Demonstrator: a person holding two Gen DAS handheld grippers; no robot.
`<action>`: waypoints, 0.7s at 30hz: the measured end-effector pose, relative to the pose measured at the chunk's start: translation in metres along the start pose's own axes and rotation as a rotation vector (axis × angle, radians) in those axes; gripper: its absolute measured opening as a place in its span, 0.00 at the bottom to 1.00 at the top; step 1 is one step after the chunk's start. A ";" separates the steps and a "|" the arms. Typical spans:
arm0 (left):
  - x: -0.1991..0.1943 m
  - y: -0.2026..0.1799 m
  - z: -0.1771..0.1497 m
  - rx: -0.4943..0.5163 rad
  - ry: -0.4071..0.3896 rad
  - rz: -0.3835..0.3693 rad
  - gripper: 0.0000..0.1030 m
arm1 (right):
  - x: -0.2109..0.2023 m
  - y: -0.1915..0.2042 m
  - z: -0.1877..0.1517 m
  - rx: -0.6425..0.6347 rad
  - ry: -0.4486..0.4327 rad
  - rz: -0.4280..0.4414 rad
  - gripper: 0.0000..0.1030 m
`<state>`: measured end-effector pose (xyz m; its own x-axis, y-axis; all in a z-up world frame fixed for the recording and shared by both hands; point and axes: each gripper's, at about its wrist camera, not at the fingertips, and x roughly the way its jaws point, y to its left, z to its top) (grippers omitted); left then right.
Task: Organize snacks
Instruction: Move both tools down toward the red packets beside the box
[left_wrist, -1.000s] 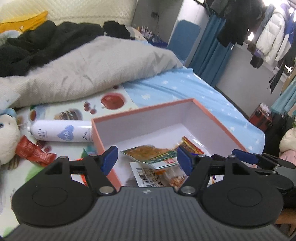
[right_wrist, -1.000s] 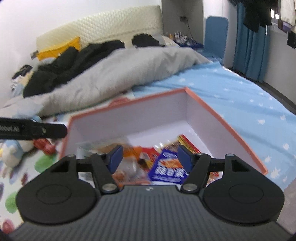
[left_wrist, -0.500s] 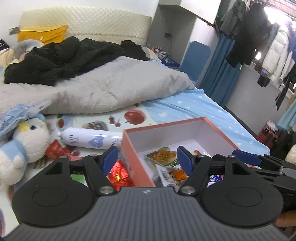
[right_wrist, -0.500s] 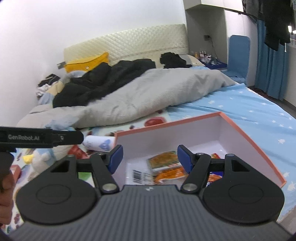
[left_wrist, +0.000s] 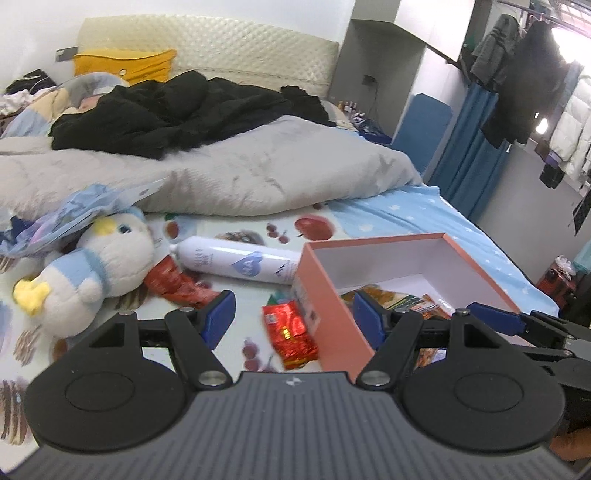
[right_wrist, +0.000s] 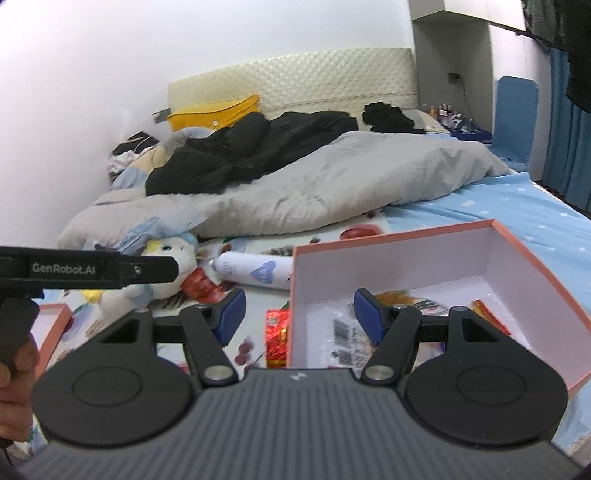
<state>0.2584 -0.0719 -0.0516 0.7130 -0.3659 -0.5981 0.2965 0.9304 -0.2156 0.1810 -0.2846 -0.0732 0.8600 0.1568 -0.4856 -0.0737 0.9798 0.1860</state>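
left gripper (left_wrist: 291, 319): jaws wide apart, empty | right gripper (right_wrist: 298, 312): jaws wide apart, empty | red snack packet (left_wrist: 290, 334): on the mat, touching the box's outer wall at its 9 o'clock | pink box (right_wrist: 532, 254): holds several snack packets (left_wrist: 391, 297); white bottle (left_wrist: 236, 260) lies at its 10 o'clock

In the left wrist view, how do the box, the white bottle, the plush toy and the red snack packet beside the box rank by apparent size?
1. Box, largest.
2. Plush toy and white bottle: too alike to rank.
3. Red snack packet, smallest.
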 end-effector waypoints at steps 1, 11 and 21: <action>-0.002 0.003 -0.003 -0.003 0.001 0.007 0.73 | 0.000 0.003 -0.002 -0.003 0.002 0.007 0.65; -0.015 0.035 -0.037 -0.031 0.032 0.076 0.73 | 0.003 0.040 -0.027 -0.069 0.035 0.068 0.65; -0.032 0.064 -0.074 -0.105 0.062 0.120 0.73 | -0.003 0.053 -0.050 -0.078 0.084 0.103 0.65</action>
<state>0.2078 0.0014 -0.1035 0.6979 -0.2525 -0.6702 0.1408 0.9659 -0.2173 0.1494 -0.2273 -0.1048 0.8005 0.2641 -0.5380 -0.2014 0.9640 0.1735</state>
